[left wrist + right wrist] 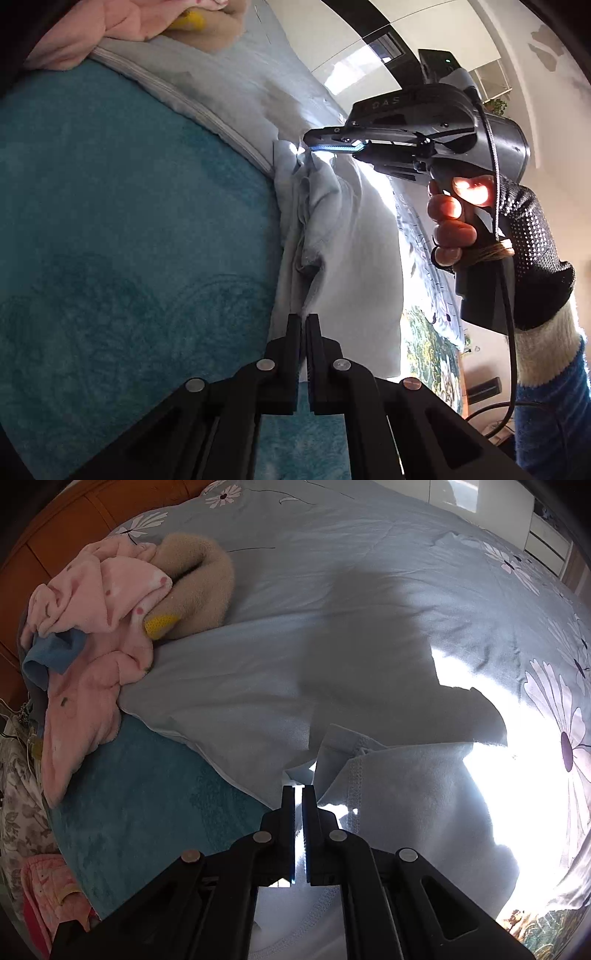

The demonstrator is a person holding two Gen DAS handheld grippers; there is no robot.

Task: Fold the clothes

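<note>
Both grippers were matte black with round silver rivets at the linkage joints. The right gripper (pixel 334 146) had a grey pistol-grip body and a black cable. The right hand (pixel 458 218) wore a black perforated fingerless glove, over a cream cuff and blue sleeve.

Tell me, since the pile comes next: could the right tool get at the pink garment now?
Probably not yet. The right tool is shut on the light blue garment, as is the left tool. The pink garment lies unobstructed at the bed's far corner.
</note>
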